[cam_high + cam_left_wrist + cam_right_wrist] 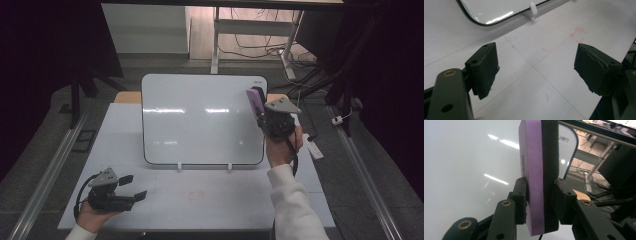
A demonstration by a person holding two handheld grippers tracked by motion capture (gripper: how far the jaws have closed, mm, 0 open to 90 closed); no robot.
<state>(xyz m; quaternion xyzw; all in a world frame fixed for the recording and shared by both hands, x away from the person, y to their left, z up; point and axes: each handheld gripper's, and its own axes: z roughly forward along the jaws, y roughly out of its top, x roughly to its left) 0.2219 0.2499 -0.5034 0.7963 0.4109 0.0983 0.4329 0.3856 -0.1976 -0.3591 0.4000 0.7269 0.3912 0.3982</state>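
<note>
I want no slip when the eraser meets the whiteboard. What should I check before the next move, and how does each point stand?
1. Grip: the right gripper is shut on the purple eraser, one jaw on each flat side. Ok.
2. Felt side: the eraser's dark face points away from the whiteboard, the purple side towards it. Not ok.
3. Contact: whether the eraser touches the board's right edge. Cannot tell.
4. Board support: it stands on two white feet. Ok.
5. Marks to wipe: none visible on the board, though glare covers part. Cannot tell.
6. Left gripper: open, low on the table, clear of the board. Ok.
</note>
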